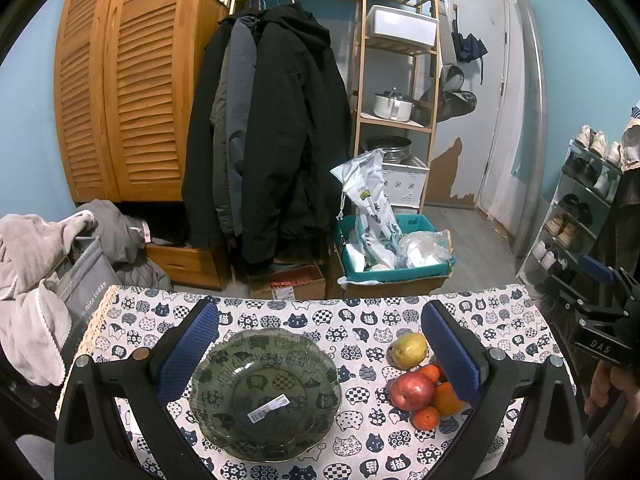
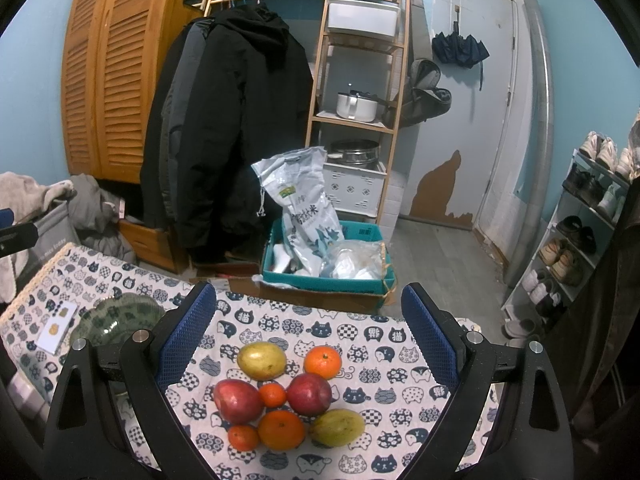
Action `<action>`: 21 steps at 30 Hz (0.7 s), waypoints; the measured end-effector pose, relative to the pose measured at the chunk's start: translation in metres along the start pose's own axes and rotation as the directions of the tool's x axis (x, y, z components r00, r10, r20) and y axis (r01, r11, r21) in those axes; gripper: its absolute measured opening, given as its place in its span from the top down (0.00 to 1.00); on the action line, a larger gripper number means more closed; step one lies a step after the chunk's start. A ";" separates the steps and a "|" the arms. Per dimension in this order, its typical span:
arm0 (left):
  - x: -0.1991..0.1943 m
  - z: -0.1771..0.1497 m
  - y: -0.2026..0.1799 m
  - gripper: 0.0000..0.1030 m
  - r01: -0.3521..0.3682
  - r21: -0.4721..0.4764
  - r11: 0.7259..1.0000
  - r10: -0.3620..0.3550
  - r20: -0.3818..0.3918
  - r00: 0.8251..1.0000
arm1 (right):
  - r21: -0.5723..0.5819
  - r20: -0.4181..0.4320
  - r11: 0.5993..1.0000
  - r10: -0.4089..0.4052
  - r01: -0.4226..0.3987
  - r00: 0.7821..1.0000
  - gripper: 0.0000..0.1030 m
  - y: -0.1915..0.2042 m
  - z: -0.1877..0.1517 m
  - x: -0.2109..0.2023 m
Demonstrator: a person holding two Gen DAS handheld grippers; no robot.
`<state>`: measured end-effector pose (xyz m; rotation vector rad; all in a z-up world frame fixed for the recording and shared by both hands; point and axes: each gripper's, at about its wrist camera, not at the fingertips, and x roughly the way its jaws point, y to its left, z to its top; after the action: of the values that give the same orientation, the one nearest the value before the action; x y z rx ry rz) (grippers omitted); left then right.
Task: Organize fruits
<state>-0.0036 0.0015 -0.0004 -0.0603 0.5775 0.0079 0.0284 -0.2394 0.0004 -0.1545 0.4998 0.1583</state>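
A dark green glass bowl (image 1: 266,394) with a white sticker inside stands on the cat-print tablecloth (image 1: 360,320), between the fingers of my open left gripper (image 1: 320,356). To its right lies a pile of fruit: a yellow pear (image 1: 409,350), a red apple (image 1: 412,391) and oranges (image 1: 447,399). In the right wrist view my open right gripper (image 2: 308,344) hovers over that pile: two red apples (image 2: 237,400), two yellow-green pears (image 2: 262,360), several oranges (image 2: 281,430). The bowl (image 2: 116,320) shows at the left there. Neither gripper holds anything.
A white card (image 2: 56,330) lies left of the bowl. Beyond the table's far edge stand a teal box with bags (image 2: 328,260), hanging coats (image 1: 264,136), a wooden shelf (image 1: 396,80) and a shoe rack (image 2: 580,232). The person's hand (image 1: 608,388) holds the right gripper at the right.
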 end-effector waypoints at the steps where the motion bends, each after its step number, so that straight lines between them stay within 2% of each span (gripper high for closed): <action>1: 0.000 0.000 0.000 0.01 -0.001 0.000 1.000 0.001 0.000 1.000 | 0.000 0.000 1.000 0.000 0.000 1.000 0.10 0.000 0.000 0.000; 21: -0.001 0.000 -0.001 0.01 0.003 -0.001 1.000 -0.003 0.003 1.000 | 0.003 0.000 1.000 -0.003 0.003 1.000 0.10 0.000 0.000 0.000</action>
<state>-0.0047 0.0005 0.0003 -0.0618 0.5748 0.0055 0.0287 -0.2393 0.0006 -0.1525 0.5001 0.1544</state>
